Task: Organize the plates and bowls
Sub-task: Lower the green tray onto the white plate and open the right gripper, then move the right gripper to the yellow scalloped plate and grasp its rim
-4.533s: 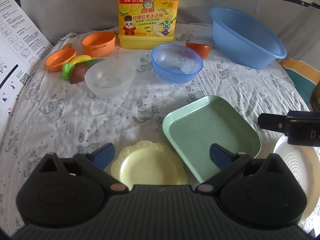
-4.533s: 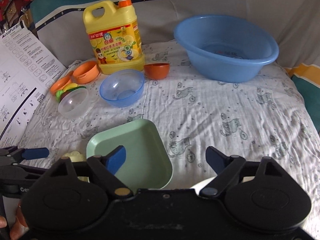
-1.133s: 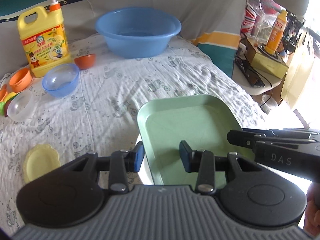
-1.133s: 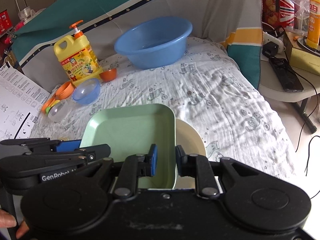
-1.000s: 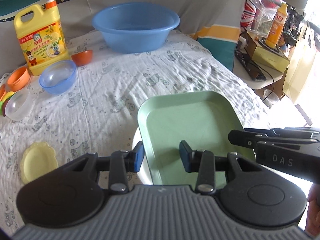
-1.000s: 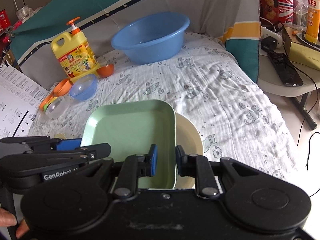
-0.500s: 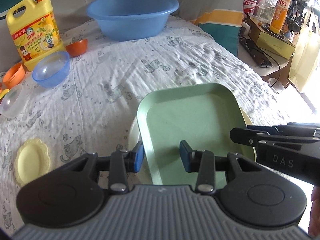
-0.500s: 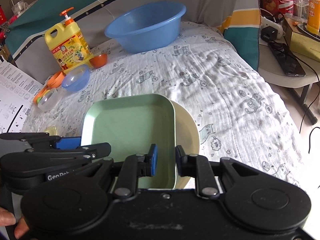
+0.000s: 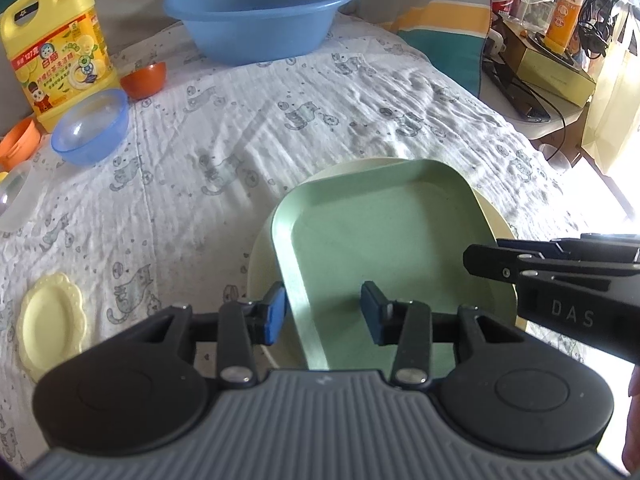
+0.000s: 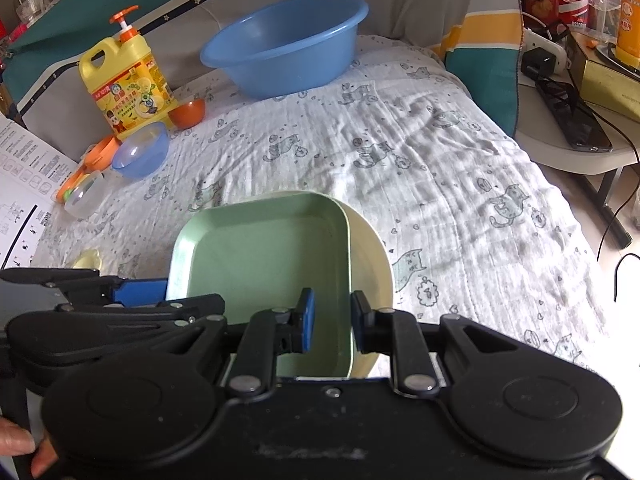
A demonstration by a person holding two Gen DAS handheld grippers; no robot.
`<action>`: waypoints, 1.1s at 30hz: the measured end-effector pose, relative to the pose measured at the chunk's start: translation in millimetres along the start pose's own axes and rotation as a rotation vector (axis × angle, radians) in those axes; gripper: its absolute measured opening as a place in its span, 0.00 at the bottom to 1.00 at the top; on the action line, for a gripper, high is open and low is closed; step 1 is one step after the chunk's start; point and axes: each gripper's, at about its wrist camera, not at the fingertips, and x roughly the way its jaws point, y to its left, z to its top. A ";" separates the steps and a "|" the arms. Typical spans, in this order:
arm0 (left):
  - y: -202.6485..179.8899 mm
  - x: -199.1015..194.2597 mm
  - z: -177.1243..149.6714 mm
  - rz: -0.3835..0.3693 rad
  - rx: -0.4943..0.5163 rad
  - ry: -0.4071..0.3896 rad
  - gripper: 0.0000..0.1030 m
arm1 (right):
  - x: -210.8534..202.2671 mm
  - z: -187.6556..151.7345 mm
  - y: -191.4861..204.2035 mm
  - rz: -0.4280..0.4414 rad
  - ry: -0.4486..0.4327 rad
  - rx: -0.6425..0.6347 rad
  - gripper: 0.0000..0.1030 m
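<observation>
Tray on plate, both claws at its rims

Tray point(image 9: 384, 236) sits on the cream plate point(image 10: 370, 248), near the front of the bed point(image 9: 248, 128). We keep the left claw point(image 9: 320, 312) astride its left rim, fingers apart with slack around it, probably letting go. Our right claw point(image 10: 331, 320) straddles the right rim, fingers narrow; whether they pinch it we cannot tell. Both claw bodies hide the near edges, so the tray's seating there goes unseen. The yellow dish point(image 9: 52, 320) lies apart.
</observation>
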 end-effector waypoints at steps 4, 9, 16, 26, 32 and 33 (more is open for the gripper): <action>1.2 2.9 0.1 -0.002 -0.005 0.005 0.40 | 2.3 0.3 -0.2 -0.002 0.003 -0.003 0.20; 1.6 1.1 0.0 -0.004 -0.006 0.014 0.61 | 2.0 0.7 -0.4 0.017 0.000 0.007 0.33; 25.4 -23.2 0.3 0.063 -0.116 -0.024 0.99 | -18.5 5.8 -9.7 -0.012 -0.091 0.052 0.92; 55.4 -49.2 -14.5 0.035 -0.200 -0.038 1.00 | -42.9 12.8 8.5 -0.013 -0.139 0.030 1.00; 72.6 -70.0 -27.1 0.043 -0.231 -0.085 1.00 | -52.9 16.6 35.6 -0.005 -0.145 -0.024 1.00; 76.7 -73.4 -29.5 0.046 -0.236 -0.093 1.00 | -53.5 17.0 40.6 -0.003 -0.144 -0.031 1.00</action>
